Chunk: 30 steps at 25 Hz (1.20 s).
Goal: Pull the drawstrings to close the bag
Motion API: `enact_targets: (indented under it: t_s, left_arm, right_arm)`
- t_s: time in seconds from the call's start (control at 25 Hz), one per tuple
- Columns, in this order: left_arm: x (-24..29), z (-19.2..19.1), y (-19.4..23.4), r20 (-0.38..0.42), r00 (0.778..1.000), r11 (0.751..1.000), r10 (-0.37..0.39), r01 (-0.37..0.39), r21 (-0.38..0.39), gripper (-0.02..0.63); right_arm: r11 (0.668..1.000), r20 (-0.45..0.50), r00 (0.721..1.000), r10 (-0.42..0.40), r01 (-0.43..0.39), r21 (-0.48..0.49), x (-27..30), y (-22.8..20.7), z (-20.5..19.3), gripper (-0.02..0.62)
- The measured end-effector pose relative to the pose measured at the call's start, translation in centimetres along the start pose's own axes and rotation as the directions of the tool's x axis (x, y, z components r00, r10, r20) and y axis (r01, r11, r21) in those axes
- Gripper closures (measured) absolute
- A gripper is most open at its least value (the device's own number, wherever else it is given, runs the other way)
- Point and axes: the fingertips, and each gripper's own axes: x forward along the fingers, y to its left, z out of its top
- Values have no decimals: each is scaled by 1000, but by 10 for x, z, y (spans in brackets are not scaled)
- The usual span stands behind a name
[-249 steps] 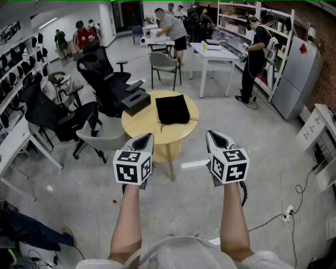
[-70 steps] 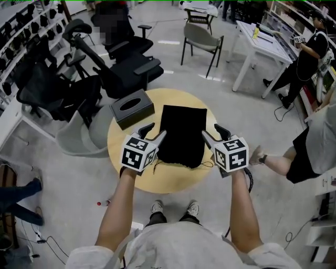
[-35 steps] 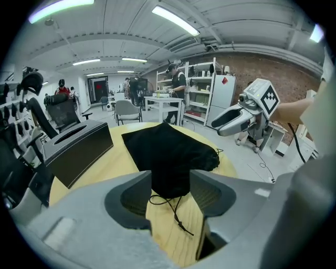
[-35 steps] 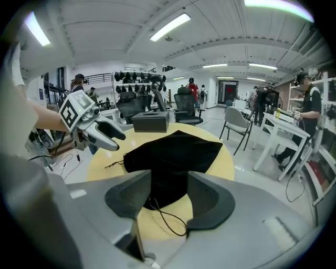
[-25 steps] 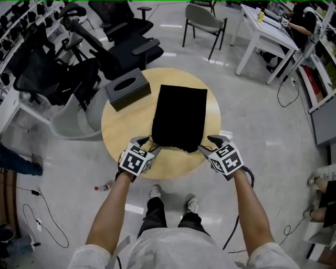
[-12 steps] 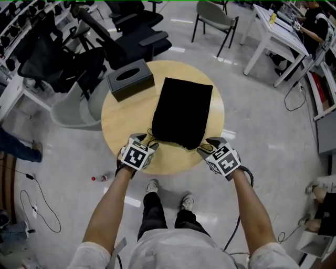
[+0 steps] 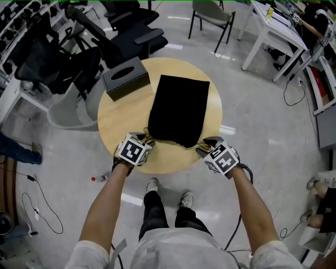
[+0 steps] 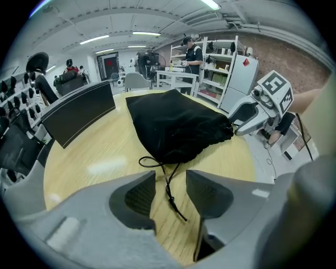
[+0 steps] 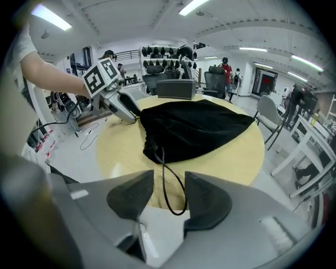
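A black drawstring bag (image 7: pixel 178 107) lies flat on the round wooden table (image 7: pixel 118 123), its gathered mouth toward me. My left gripper (image 7: pixel 145 138) sits at the mouth's left corner. In the left gripper view its jaws (image 8: pixel 170 178) are closing, and the knotted left drawstring (image 8: pixel 169 193) lies between the pads, untouched. At the right corner is my right gripper (image 7: pixel 205 145). The right gripper view shows its jaws (image 9: pixel 169 178) closing too, around the looped right drawstring (image 9: pixel 167 195), with gaps on both sides. The bag (image 8: pixel 176 123) (image 9: pixel 197 128) fills the middle of both gripper views.
A dark tissue box (image 7: pixel 125 78) stands on the table's far left part. Black office chairs (image 7: pixel 58 63) crowd the left side and a grey chair (image 7: pixel 210 13) stands beyond the table. A white desk (image 7: pixel 275 37) is at the far right. The table's near edge runs just under both grippers.
Both grippers have stayed at the bag's near corners, edging a little closer to its mouth. The bag has not moved.
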Motion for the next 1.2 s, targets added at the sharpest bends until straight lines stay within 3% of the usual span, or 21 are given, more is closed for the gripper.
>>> enact_targets:
  t_s: [0.28, 0.44, 0.84, 1.04, 1.2]
  left_arm:
    - [0, 0, -5, -21, 1000, 1000, -20, 20, 10, 439]
    - [1, -1, -5, -30, 999, 999, -36, 37, 12, 454]
    - [4, -6, -9, -45, 996, 997, -81, 81, 0, 592]
    - [3, -6, -12, -46, 995, 996, -88, 88, 2, 594]
    - [2, -7, -13, -47, 996, 997, -72, 73, 14, 597]
  right_arm:
    - [999, 4, 1000, -1, 1, -32, 2, -1, 8, 416]
    - [999, -18, 1000, -6, 6, -49, 4, -1, 9, 468]
    - [999, -24, 1000, 10, -10, -31, 7, 3, 9, 543]
    - [1000, -19, 1000, -9, 9, -20, 5, 2, 7, 589]
    - [1000, -17, 1000, -16, 16, -12, 5, 1, 7, 589]
